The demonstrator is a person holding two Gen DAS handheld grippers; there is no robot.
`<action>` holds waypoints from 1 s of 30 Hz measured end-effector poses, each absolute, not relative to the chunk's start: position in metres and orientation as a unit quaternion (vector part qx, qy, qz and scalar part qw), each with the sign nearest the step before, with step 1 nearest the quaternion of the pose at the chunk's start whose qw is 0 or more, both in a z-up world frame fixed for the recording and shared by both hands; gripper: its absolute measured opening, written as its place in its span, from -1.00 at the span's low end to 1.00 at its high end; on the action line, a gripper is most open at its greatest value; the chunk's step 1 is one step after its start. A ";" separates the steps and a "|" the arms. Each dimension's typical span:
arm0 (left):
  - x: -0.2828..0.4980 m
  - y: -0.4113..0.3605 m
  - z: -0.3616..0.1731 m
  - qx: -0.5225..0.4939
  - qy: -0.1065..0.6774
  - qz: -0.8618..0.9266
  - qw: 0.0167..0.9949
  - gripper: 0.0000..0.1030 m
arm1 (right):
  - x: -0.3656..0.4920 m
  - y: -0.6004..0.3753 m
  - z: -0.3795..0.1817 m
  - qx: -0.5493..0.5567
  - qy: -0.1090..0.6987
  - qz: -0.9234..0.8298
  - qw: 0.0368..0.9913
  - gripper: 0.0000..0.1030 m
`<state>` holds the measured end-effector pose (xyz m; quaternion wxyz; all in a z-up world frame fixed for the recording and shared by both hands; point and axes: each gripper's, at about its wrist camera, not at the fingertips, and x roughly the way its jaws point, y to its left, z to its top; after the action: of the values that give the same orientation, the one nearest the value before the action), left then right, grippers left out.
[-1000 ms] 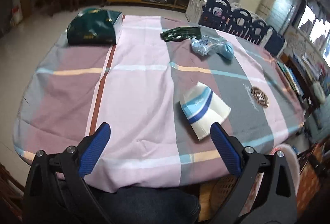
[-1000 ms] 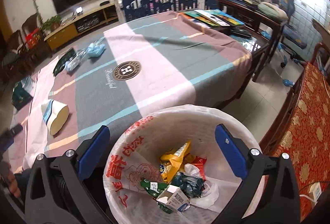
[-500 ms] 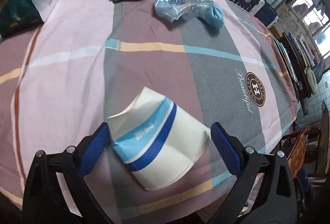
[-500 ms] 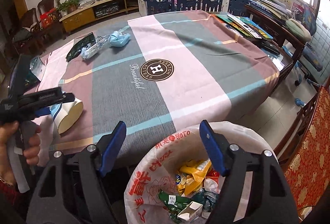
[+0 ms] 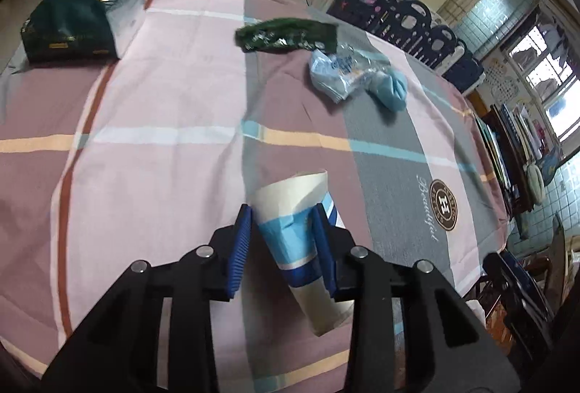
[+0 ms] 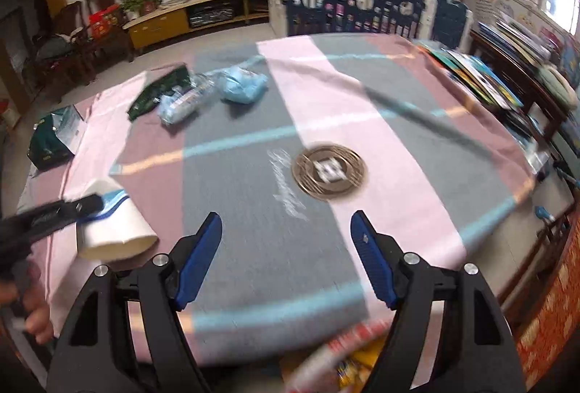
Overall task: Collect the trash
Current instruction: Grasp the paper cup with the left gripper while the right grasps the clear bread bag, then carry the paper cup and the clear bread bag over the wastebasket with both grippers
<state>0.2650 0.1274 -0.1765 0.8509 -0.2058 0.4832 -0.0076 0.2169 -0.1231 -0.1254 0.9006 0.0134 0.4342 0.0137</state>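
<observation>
The left gripper (image 5: pixel 281 244) has its jaws clamped on the crushed paper cup (image 5: pixel 301 241), just above the striped tabletop (image 5: pixel 163 110). The right gripper (image 6: pixel 286 255) hovers with its jaws apart and nothing between them; from there the cup sits at 9 o'clock, and the blue plastic wrapper (image 6: pixel 181 103), blue wad (image 6: pixel 243 85) and green packet (image 6: pixel 156 92) lie together near 11 o'clock
</observation>
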 end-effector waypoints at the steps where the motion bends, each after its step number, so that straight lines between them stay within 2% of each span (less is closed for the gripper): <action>1: 0.262 0.136 -0.173 -0.211 0.476 -0.003 0.854 -0.34 | 0.234 -0.112 -0.126 0.013 0.432 0.032 0.901 0.43; 8: 0.236 0.184 -0.151 -0.239 0.426 0.046 0.871 -0.34 | 0.347 -0.041 -0.128 0.073 0.440 0.094 0.890 0.43; 13: 0.223 0.201 -0.147 -0.218 0.410 0.087 0.881 -0.34 | 0.419 -0.004 -0.169 0.088 0.507 0.063 0.855 0.39; 14: 0.222 0.203 -0.149 -0.220 0.412 0.090 0.880 -0.34 | 0.427 -0.001 -0.178 0.092 0.520 0.056 0.848 0.26; 16: 0.223 0.205 -0.154 -0.226 0.419 0.091 0.875 -0.34 | 0.432 0.002 -0.189 0.109 0.540 0.064 0.832 -0.53; 18: 0.223 0.201 -0.157 -0.219 0.423 0.094 0.874 -0.34 | 0.424 0.000 -0.190 0.131 0.544 0.079 0.825 -0.80; 21: 0.221 0.195 -0.155 -0.206 0.412 0.099 0.882 -0.35 | 0.390 -0.002 -0.178 0.117 0.538 0.106 0.828 -0.88; 30: 0.175 0.178 -0.134 -0.159 0.380 0.120 0.903 -0.35 | 0.241 -0.048 -0.155 0.066 0.521 0.141 0.839 -0.89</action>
<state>0.1750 0.1784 -0.1343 0.9033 -0.1593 0.3798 0.1197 0.2408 -0.0475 -0.1551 0.8391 0.0664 0.5211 0.1411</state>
